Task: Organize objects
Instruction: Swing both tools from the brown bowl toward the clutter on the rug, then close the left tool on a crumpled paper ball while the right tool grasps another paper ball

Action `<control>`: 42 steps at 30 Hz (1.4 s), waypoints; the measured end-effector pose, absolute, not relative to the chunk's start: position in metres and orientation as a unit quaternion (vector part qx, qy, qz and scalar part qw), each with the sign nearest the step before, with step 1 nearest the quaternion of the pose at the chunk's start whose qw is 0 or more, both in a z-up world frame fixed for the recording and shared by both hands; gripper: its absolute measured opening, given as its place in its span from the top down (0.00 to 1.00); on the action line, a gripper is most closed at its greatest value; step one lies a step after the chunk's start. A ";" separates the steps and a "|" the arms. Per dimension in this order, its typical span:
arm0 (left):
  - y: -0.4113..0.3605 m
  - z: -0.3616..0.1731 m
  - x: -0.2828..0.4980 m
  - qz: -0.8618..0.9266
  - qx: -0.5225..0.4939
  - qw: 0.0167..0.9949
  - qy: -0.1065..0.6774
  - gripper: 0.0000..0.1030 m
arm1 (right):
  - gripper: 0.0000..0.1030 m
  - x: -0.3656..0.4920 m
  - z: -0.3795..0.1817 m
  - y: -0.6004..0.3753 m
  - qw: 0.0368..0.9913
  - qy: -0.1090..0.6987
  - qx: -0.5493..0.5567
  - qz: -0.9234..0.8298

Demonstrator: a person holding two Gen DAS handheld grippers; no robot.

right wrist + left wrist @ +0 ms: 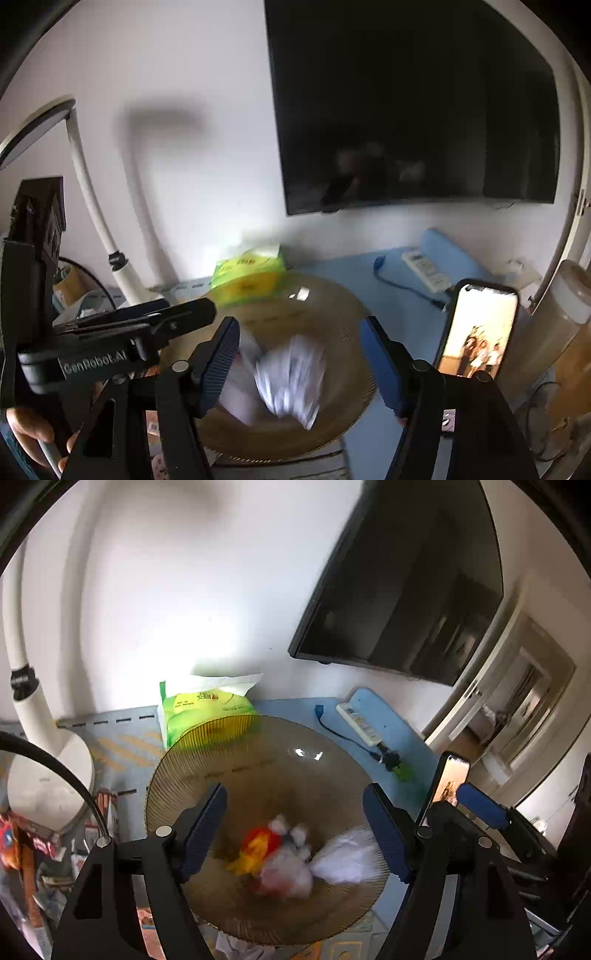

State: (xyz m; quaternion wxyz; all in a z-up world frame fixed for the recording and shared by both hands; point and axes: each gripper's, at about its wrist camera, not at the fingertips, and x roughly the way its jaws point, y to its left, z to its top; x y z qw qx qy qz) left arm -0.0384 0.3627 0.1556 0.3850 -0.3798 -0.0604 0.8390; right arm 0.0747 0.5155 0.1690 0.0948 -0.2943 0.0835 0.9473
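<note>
A ribbed amber glass plate (236, 760) lies on the blue desk mat (295, 709). In it lie a red and yellow wrapper (258, 845), clear plastic (286, 877) and crumpled white paper (349, 860), all blurred. My left gripper (295, 834) is open and hovers over these items. In the right wrist view the plate (332, 295) holds blurred white paper (291, 373). My right gripper (299, 358) is open above it. The left gripper (147, 317) also shows there at the left, beside mine.
A green tissue pack (207, 705) stands behind the plate. A white lamp (48, 775) stands left, with clutter (33, 845) in front of it. A power strip (360, 723) with cable lies at the back right. A lit phone (478, 332) stands upright right. A dark screen (413, 110) hangs on the wall.
</note>
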 end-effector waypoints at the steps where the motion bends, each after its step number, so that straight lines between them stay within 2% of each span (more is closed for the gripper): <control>1: 0.359 0.156 -0.039 0.838 -0.380 0.386 -0.067 0.28 | 0.36 0.078 0.172 0.515 0.098 0.082 -0.293 0.948; 8: 0.302 0.178 -0.006 0.848 -0.341 0.393 -0.099 0.28 | 0.34 0.118 0.187 0.513 0.091 0.103 -0.279 0.950; 16: 0.204 0.218 0.073 0.891 -0.267 0.361 -0.072 0.26 | 0.28 0.169 0.218 0.463 0.054 0.120 -0.245 0.961; 18: 0.173 0.223 0.089 0.900 -0.254 0.347 -0.072 0.17 | 0.22 0.173 0.225 0.444 0.035 0.119 -0.239 0.963; 19: 0.157 0.223 0.096 0.905 -0.248 0.338 -0.074 0.03 | 0.20 0.175 0.227 0.434 0.025 0.120 -0.237 0.964; 20: 0.140 0.222 0.103 0.911 -0.239 0.327 -0.078 0.00 | 0.16 0.180 0.225 0.428 0.015 0.123 -0.234 0.964; 24: 0.066 0.193 0.127 0.938 -0.225 0.250 -0.088 0.00 | 0.07 0.190 0.195 0.392 -0.016 0.128 -0.230 0.965; 30: -0.029 0.097 0.113 0.932 -0.330 0.110 -0.105 0.00 | 0.07 0.170 0.096 0.339 -0.061 0.145 -0.347 0.925; 34: -0.066 0.051 0.103 0.920 -0.376 0.052 -0.092 0.00 | 0.07 0.158 0.071 0.306 -0.096 0.110 -0.384 0.912; 38: -0.068 0.037 0.074 0.911 -0.398 0.064 -0.087 0.00 | 0.07 0.152 0.072 0.282 -0.124 0.054 -0.377 0.916; 40: -0.059 0.038 0.058 0.915 -0.388 0.079 -0.074 0.00 | 0.07 0.147 0.067 0.279 -0.131 0.042 -0.380 0.915; 42: -0.052 0.033 0.037 0.918 -0.390 0.055 -0.048 0.00 | 0.07 0.147 0.057 0.274 -0.139 0.045 -0.386 0.911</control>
